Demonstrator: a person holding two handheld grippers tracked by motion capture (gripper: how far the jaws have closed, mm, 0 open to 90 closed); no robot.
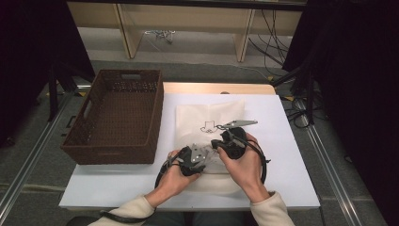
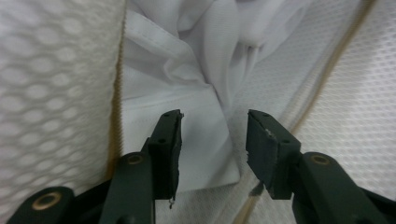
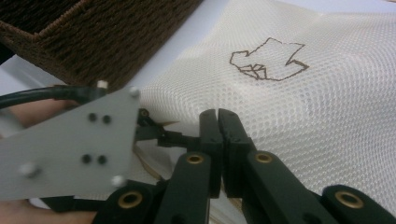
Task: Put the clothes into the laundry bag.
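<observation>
Mesh laundry bag (image 1: 210,123) of cream netting lies flat on the white table (image 1: 282,155), roughly rectangular, with a small dark line drawing printed near its middle. Starting at the left of the high view, a dark brown woven basket (image 1: 115,115) with straight walls and cut-out handles stands on the table's left side, just beside the bag's left edge.

Next comes the left gripper (image 1: 194,160), held in the person's left hand over the bag's near left part. In the left gripper view its two black jaws stand moderately apart, with nothing pinched. Between and beyond them lies a white cloth (image 2: 187,88), smooth and crumpled into soft folds, with a stitched hem. It sits inside the open mouth of the bag, whose honeycomb netting (image 2: 56,93) rises on either side with a tan zipper edge (image 2: 322,79) running along it. The cloth is in the gap ahead of the pads, but neither pad presses it.

Further right, the right gripper (image 1: 230,139) rests on the bag's near middle. In the right gripper view its jaws are pressed together. Whether they pinch the netting cannot be told. The printed drawing (image 3: 267,60) lies beyond the tips, on gently billowing mesh.
</observation>
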